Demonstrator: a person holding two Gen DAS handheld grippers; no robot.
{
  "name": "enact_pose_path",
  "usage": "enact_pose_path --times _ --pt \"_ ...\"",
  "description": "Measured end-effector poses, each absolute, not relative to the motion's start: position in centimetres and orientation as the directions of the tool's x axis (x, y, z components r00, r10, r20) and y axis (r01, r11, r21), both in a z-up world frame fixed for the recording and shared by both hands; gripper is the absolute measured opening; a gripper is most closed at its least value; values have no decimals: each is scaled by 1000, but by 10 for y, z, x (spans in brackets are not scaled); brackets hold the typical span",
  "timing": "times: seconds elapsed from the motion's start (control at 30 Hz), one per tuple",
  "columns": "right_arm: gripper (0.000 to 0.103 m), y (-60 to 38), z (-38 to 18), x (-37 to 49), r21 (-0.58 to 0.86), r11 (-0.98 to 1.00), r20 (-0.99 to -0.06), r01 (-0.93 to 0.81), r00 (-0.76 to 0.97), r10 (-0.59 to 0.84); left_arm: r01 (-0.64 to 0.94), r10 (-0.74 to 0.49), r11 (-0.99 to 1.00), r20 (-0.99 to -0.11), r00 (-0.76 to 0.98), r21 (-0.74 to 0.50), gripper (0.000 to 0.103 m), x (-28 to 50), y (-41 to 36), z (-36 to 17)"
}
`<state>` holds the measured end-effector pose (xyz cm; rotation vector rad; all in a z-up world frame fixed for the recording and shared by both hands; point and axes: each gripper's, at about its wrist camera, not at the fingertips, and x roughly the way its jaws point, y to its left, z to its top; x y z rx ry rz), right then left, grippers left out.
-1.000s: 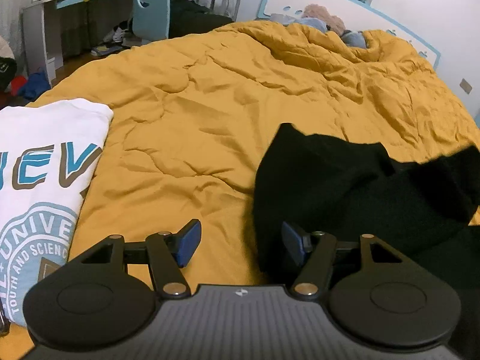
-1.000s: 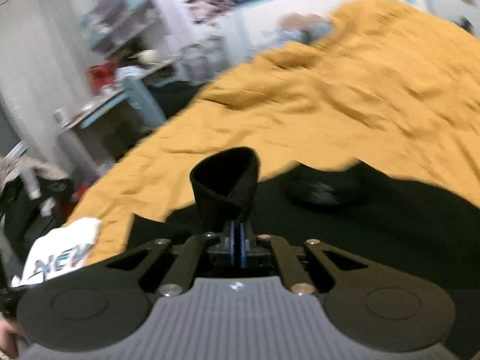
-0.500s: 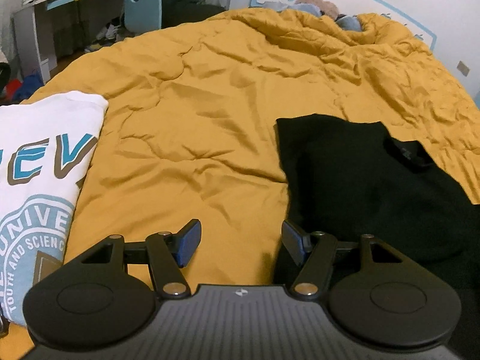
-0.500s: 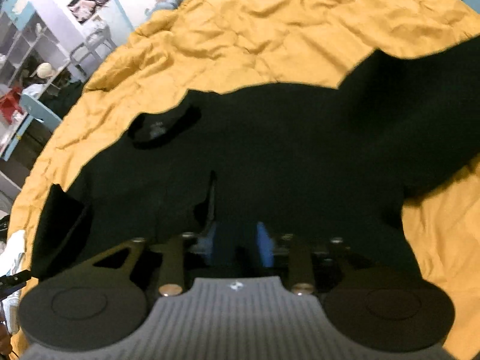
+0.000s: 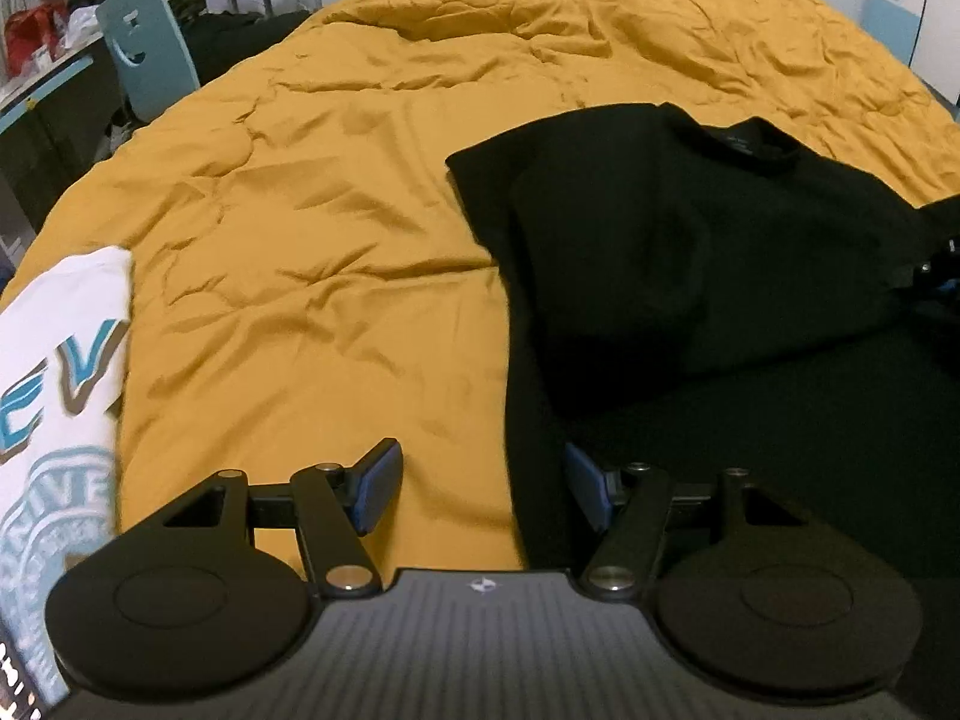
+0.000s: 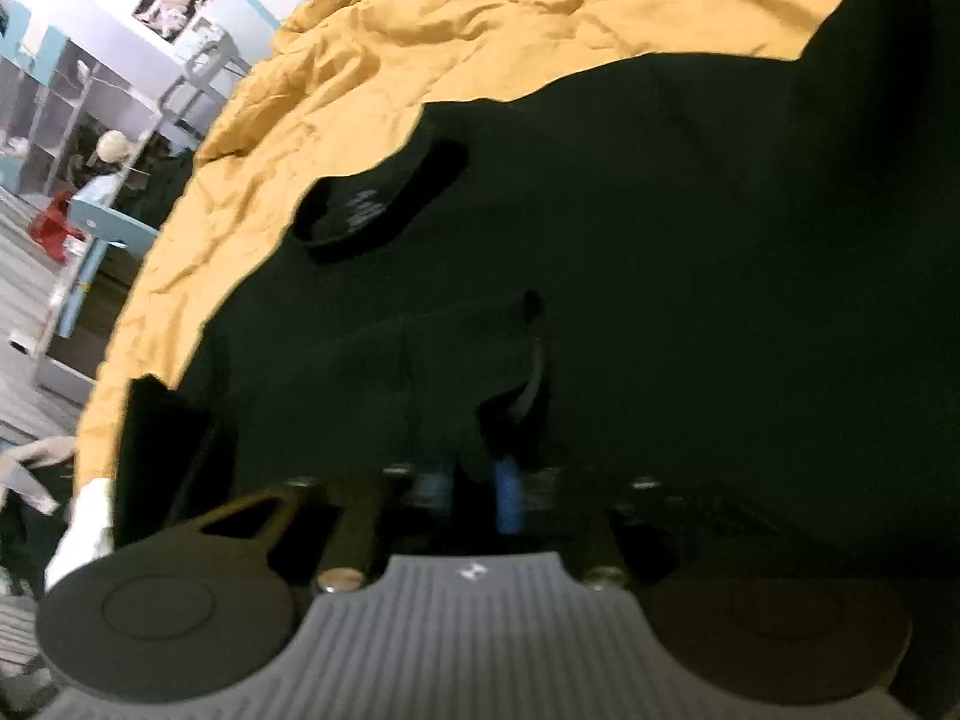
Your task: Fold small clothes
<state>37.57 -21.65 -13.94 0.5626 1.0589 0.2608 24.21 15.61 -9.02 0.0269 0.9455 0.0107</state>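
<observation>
Roughly, status below.
Black shirt (image 5: 690,252): on the yellow duvet (image 5: 360,180), collar (image 6: 372,204) toward the headboard end; left side looks already folded in over the body, giving a straight left edge. Right sleeve (image 6: 870,30) spread out on the far side of the collar, not folded.
White shirt (image 5: 54,390): on the duvet well left of the black shirt, printed front up, looks already folded; only partly in frame.
Left claw (image 5: 483,483): wide open, nothing between its pads; hovers over the black shirt's left edge, one pad over duvet, the other over black cloth.
Right claw (image 6: 471,489): down on the black shirt below the collar, jaws nearly shut. Blurred and dark, but a ridge of black cloth rises between the blue pads, so I read it as pinching the shirt.
Done: white shirt, plus the first side fold on the black one, by my reading.
Left: right sleeve and side in, then bottom up toward the collar.
Risk: dark cloth hides the layers; the pinch may take more than one.
</observation>
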Motion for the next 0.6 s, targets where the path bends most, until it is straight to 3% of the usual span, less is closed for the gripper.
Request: enact_pose_path --times 0.27,0.43,0.6 --pt "3 -198 -43 394 560 823 -628 -89 602 493 13 -3 1000 -780 626 6 71 284 145 -104" --pt "3 -220 26 393 512 852 -533 -108 739 413 10 -19 1000 -766 643 -16 71 285 147 -107" --pt "3 -238 20 404 504 861 -579 -64 714 392 24 -11 1000 -753 658 6 72 289 143 -108"
